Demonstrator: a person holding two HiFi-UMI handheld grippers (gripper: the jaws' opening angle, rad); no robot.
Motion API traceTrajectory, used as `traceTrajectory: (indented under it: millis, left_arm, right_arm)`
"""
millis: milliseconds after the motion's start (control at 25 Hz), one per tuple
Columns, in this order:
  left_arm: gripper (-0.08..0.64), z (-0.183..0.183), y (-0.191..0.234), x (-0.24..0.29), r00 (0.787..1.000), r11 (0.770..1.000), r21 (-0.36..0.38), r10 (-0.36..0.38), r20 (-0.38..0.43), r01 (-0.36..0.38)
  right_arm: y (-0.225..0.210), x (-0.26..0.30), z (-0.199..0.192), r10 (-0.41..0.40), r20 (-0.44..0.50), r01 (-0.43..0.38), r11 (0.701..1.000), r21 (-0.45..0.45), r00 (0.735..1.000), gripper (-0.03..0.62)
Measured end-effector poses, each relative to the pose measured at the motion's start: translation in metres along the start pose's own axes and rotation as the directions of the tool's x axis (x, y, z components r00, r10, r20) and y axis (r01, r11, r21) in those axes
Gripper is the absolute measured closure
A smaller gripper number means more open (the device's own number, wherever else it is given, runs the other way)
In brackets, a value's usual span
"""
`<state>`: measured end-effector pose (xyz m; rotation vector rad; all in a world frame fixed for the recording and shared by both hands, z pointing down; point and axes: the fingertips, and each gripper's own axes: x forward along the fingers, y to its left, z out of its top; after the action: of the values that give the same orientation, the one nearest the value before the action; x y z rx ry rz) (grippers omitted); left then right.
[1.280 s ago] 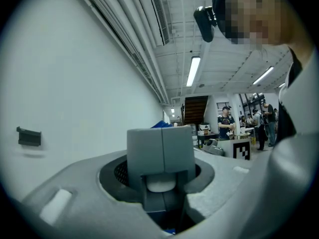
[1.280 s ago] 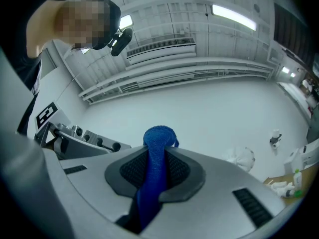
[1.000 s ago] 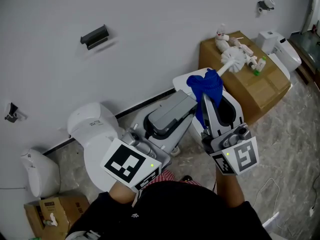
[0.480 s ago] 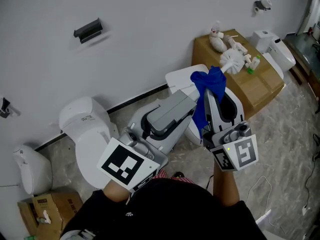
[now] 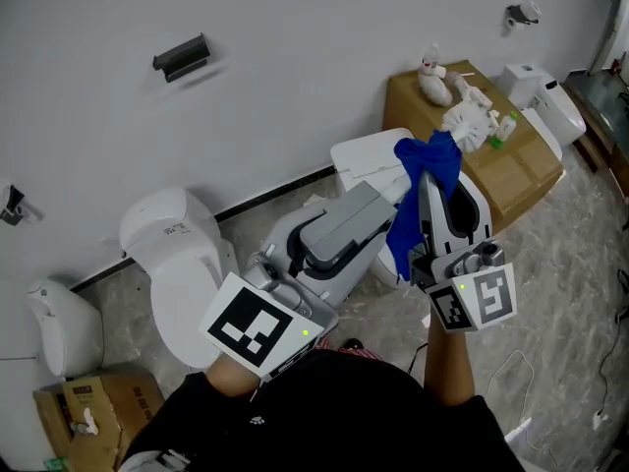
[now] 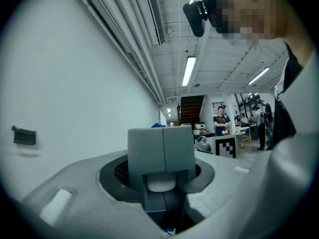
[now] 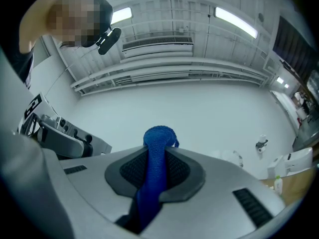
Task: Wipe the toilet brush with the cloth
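Toilet brush (image 5: 472, 121) head shows only in head view; left gripper (image 6: 161, 151) clamps its handle; right gripper (image 7: 156, 156) clamps cloth (image 5: 425, 163).

Plain white wall (image 5: 295, 28) all along the far side with a black holder (image 5: 183, 57) on it, and a greyish marble-looking floor (image 5: 575, 264). Cardboard box (image 5: 521, 180) far right, white toilet (image 5: 172, 244) on the left. Strip lights (image 6: 189, 69) overhead, fluorescent I think.

Head view looks steeply down; gripper views tilt upward, perhaps sharing the wall (image 5: 295, 87)
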<state>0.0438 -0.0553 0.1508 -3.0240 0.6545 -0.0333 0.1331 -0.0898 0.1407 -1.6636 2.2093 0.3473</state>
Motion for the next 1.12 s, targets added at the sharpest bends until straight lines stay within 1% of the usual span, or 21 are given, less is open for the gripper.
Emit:
traceTrajectory:
  millis: [360, 720, 1120]
  left_arm:
    - [0.391, 0.001, -0.002, -0.001, 1.000, 1.000, -0.006, -0.005, -0.006, 0.005]
    - [0.391, 0.000, -0.013, -0.002, 1.000, 1.000, 0.011, -0.020, -0.013, 0.020]
    - [0.390, 0.000, -0.017, -0.003, 0.999, 0.999, 0.009, -0.031, -0.014, 0.031]
  right_arm:
    - [-0.013, 0.000, -0.002, -0.028, -0.012, 0.028, 1.000, -0.011, 1.000, 0.528]
    - [-0.036, -0.008, -0.005, -0.083, -0.029, 0.083, 0.996, -0.024, 0.996, 0.528]
    - [-0.059, -0.010, -0.008, -0.125, -0.044, 0.124, 0.992, -0.032, 0.991, 0.528]
